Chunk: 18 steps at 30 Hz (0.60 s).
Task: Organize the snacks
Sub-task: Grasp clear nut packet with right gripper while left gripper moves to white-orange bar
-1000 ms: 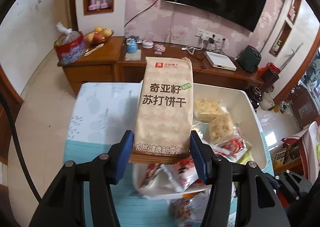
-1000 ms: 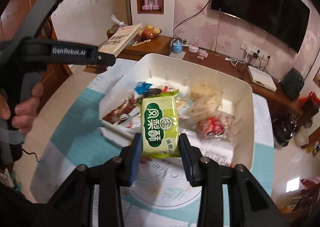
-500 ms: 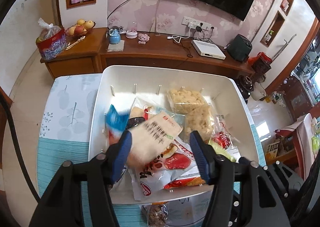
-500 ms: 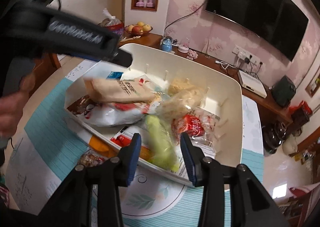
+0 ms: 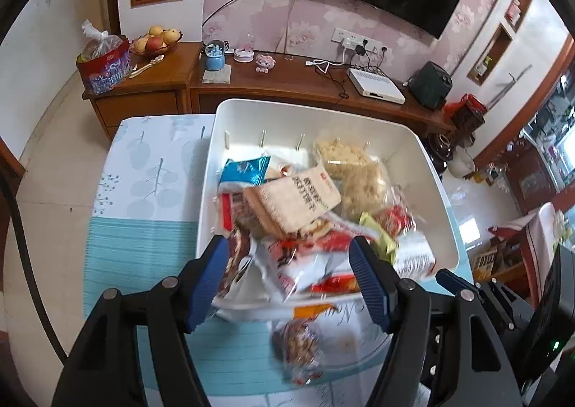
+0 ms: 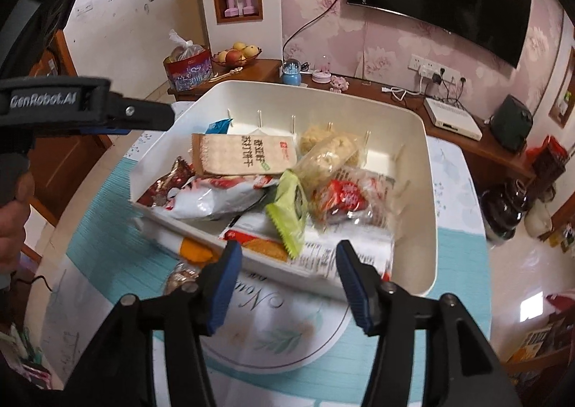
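Left wrist view. Left gripper (image 5: 289, 265) hangs over the near end of the white rectangular plastic bin (image 5: 436, 191), blue pads apart and widening, nothing pinched between them. The beige cracker packet with dark printed characters (image 5: 293, 204) lies loose on top of the heap in the bin, tilted. Under and around it: a blue foil packet (image 5: 244, 170), a white-and-red crinkly bag (image 5: 305, 259), two clear bags of pale puffed snacks (image 5: 354, 170), and a light green wrapped snack (image 5: 377, 234). A clear bag of brown nuts (image 5: 296, 346) lies outside the bin on the teal and white patterned tablecloth (image 5: 143, 249), blurred. Behind the table is a brown wooden sideboard (image 5: 287, 80) with a fruit bowl (image 5: 156, 40).

Right wrist view. Right gripper (image 6: 285, 274) is at the bin's near rim, pads apart and widening, empty. The green snack sits propped on edge just beyond them, against a red-and-clear bag (image 6: 345, 195). The near wall of the bin partly blocks the lower packets. The left gripper's black arm crosses the upper left, with a hand (image 6: 14, 213) on its handle.
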### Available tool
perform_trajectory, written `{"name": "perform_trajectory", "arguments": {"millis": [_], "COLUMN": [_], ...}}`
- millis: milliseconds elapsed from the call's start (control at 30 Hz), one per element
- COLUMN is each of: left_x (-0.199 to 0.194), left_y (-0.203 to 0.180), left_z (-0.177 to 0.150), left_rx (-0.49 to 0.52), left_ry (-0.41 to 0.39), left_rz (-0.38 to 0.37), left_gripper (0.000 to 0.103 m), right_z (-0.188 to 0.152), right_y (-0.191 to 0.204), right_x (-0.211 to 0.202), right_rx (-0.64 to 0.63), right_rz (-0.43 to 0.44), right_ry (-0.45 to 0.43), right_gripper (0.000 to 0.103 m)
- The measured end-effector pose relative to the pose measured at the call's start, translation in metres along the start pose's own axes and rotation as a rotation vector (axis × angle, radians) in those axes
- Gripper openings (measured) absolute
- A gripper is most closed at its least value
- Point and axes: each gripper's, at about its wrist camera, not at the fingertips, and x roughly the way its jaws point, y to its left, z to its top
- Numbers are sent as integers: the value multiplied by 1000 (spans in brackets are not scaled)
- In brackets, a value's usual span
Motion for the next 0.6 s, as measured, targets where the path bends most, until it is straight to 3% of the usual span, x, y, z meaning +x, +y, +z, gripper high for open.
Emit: {"name": "perform_trajectory", "arguments": {"millis": [267, 600], "left_x": [-15, -7], "left_y": [9, 38], "left_z": [-20, -38], "left_rx": [119, 185], "left_ry": [33, 93], "left_rz": [-1, 44], "left_gripper": [73, 73], "right_z": [-21, -49], "right_y": [19, 53], "right_x": [-2, 20], "right_rx": [144, 259], "right_rz": [76, 124], "right_ry": [44, 108], "right_gripper": [57, 57]}}
